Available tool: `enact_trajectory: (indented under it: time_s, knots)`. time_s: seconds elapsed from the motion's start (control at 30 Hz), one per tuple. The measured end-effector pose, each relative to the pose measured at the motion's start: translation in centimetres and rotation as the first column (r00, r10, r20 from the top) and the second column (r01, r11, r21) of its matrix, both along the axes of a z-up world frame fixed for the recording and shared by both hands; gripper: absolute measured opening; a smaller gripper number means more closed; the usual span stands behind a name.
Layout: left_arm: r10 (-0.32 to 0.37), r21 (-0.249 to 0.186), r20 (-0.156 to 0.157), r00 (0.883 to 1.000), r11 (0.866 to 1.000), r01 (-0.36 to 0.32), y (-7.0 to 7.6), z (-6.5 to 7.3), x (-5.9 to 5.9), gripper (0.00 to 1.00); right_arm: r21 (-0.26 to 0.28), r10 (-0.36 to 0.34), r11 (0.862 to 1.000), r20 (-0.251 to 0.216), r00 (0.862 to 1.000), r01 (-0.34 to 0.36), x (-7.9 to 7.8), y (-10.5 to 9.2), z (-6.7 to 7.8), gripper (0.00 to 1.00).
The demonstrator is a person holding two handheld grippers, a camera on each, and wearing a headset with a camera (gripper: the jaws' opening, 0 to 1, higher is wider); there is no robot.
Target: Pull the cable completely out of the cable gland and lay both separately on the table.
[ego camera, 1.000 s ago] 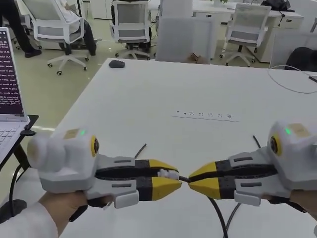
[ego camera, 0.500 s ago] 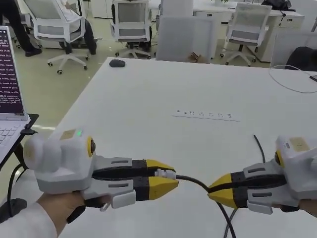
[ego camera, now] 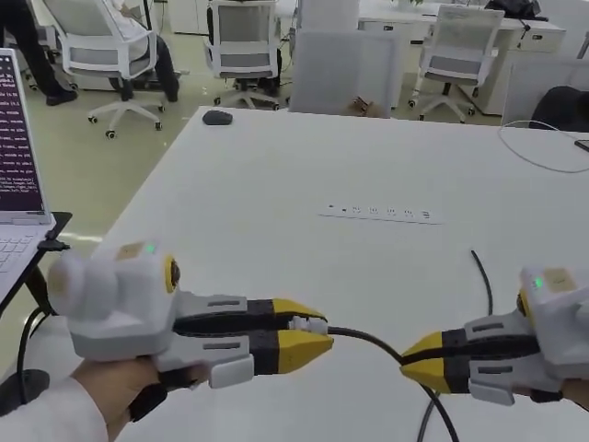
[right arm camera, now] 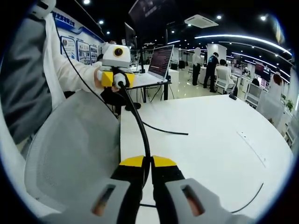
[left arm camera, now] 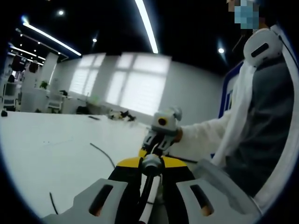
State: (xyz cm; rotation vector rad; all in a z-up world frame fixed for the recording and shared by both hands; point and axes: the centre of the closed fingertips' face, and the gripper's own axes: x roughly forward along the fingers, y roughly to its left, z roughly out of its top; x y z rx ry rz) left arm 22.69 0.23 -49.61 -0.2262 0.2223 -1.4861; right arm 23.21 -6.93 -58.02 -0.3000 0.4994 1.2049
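Note:
In the head view my left gripper [ego camera: 324, 336] is shut on a small white cable gland [ego camera: 308, 324] at its yellow tips. A black cable [ego camera: 368, 340] runs out of the gland to the right into my right gripper [ego camera: 407, 361], which is shut on it. Beyond the right gripper the cable curves down past the table's near edge. In the left gripper view the gland [left arm camera: 152, 164] sits between the jaws, with the right gripper [left arm camera: 161, 135] straight ahead. In the right gripper view the cable [right arm camera: 135, 122] stretches from my jaws to the left gripper [right arm camera: 116, 77].
The white table [ego camera: 304, 175] carries a flush socket strip [ego camera: 379, 214], a mouse [ego camera: 217, 118] at the far left corner and loose black cable ends [ego camera: 480, 269]. A laptop [ego camera: 17, 157] stands left of the table. Office chairs [ego camera: 241, 46] stand behind it.
My right gripper has moved to the right, away from the left one, and a longer length of black cable now shows between the two. The left gripper has stayed put.

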Motion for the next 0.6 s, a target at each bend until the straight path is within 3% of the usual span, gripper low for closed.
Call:
enact_trajectory:
  time_s: [0.17,0.27,0.4,0.53,0.6]
  knots:
    - [0.014,0.009,0.005,1.0,1.0,-0.014,0.3,0.0,0.3,0.16,-0.009,0.005,1.0,0.014,1.0,-0.005,-0.1,0.0,0.7,0.03]
    - [0.023,0.011,0.007,1.0,1.0,-0.023,0.5,0.1,0.6,0.16,0.046,0.022,0.999,0.032,0.999,-0.024,-0.4,0.9,2.6,0.06]
    - [0.017,0.026,0.01,1.0,1.0,-0.017,0.1,-0.1,0.6,0.16,0.059,0.037,0.997,0.09,0.995,-0.043,-0.1,2.1,4.4,0.14]
    - [0.006,0.041,0.016,1.0,0.999,-0.006,-0.6,-0.4,0.5,0.16,0.091,0.094,0.99,0.144,0.985,-0.108,-0.5,3.9,6.7,0.14]
    - [0.005,0.042,0.016,1.0,0.999,-0.005,-0.8,-0.4,0.5,0.16,0.087,0.122,0.987,0.163,0.979,-0.137,-0.7,4.7,7.1,0.14]
